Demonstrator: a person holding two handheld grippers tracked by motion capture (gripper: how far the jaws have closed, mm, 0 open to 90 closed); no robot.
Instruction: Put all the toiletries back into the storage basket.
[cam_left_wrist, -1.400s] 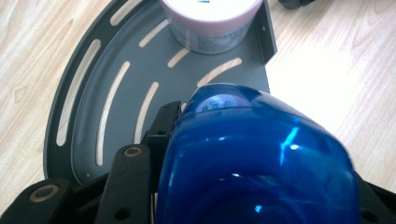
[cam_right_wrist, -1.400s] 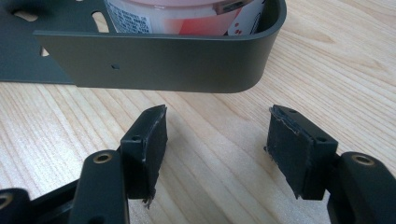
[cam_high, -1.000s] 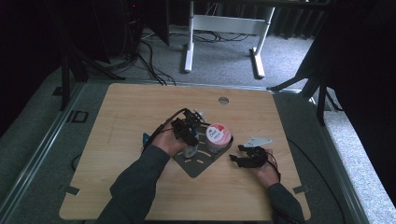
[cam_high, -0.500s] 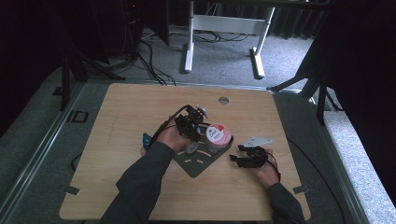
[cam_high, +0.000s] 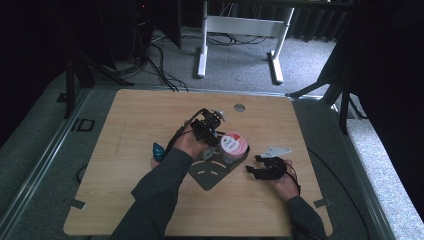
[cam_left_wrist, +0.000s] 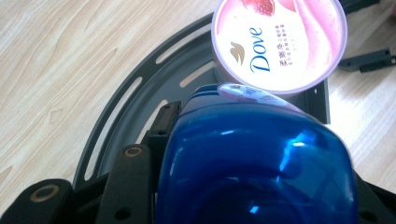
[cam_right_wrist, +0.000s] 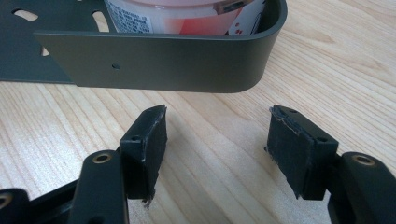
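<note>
Tabletop: blue bottle (cam_left_wrist: 254, 163) end-on (gripped)

one blue bottle (cam_left_wrist: 252, 163), one pink tub (cam_left_wrist: 279, 42)

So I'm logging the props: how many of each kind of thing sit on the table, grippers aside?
Pink-lidded tub: 1
Blue bottle: 1
Dark metal tray: 1
Teal thing by the left sleeve: 1
Total: 4

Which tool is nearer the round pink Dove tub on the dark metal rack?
Left. The left tool, gripping a blue bottle, is beside the tub; the right tool sits open off the rack.
</note>
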